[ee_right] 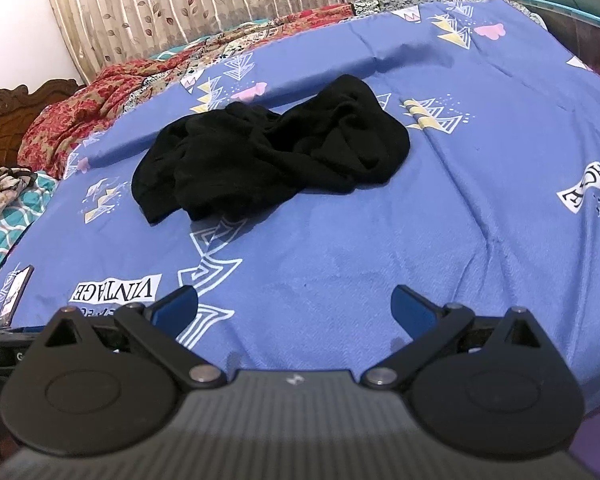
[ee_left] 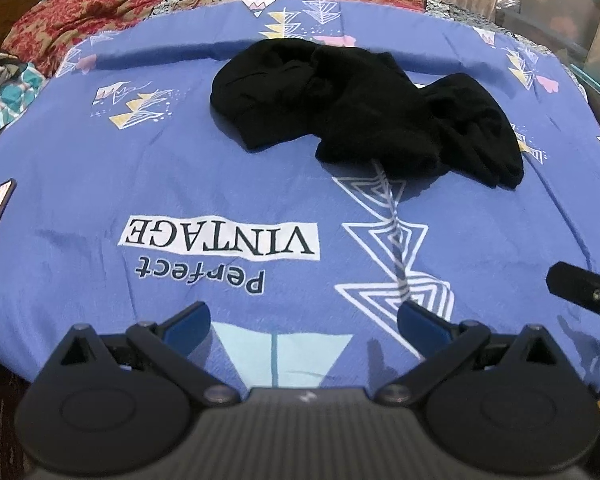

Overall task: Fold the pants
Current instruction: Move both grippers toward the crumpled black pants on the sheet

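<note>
Black pants [ee_left: 352, 112]: crumpled mid-sheet [ee_left: 180, 184].
My left tongs [ee_left: 304, 324], right tongs [ee_right: 294, 306]: wide open, empty, well short of pants.
Tip: I'd pinch the waistband, spread flat first.

A bed spread with a blue cotton sheet [ee_right: 440, 216] printed with white triangles and "Perfect VINTAGE" lettering fills the room. At twelve o'clock hang beige pleated curtains with a brown leaf pattern [ee_right: 204, 12]. A red and tan floral blanket [ee_left: 72, 20] lies crumpled at ten o'clock, beside a carved dark wooden headboard [ee_right: 8, 120] and a white wall [ee_right: 16, 20].
</note>
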The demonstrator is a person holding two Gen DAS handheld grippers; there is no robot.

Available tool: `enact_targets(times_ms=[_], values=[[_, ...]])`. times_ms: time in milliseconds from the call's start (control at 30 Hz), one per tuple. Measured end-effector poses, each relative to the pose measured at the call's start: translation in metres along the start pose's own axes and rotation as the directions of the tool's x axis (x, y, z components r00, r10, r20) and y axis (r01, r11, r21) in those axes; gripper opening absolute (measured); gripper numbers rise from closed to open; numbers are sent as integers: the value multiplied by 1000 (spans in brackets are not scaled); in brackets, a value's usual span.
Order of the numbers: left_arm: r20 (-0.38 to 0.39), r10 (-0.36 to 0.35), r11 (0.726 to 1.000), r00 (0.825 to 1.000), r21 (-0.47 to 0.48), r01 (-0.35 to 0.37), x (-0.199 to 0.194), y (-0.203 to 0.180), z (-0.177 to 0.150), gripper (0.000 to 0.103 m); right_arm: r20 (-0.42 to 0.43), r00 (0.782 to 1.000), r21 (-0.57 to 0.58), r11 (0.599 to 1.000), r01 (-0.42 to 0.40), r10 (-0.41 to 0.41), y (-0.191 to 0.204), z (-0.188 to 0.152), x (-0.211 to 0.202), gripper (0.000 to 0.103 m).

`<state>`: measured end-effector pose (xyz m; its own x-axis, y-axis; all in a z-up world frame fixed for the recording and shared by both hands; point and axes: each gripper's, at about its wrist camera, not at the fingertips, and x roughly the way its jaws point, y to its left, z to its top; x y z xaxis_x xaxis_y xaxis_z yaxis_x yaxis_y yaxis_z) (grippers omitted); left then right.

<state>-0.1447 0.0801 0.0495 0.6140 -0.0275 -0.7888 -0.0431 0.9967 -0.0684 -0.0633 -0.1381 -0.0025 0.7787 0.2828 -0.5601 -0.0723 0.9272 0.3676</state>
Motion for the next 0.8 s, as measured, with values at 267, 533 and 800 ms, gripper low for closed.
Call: enact_targets(times_ms=[267,533,800], values=[[-31,11,1000,999,-5,-11,40,-47,47,103,-23,1000,19,1000,-8,8,-1,6,1,103],[-32,1,1000,999,-28,-2,45,-50,53,103,-15,1000,19,1000,-14,14,-2,10,-1,99],[-8,35,999,999,-17,-35,50,-50,63,103,-46,999,74,997,2,1,-17,5,7,99]])
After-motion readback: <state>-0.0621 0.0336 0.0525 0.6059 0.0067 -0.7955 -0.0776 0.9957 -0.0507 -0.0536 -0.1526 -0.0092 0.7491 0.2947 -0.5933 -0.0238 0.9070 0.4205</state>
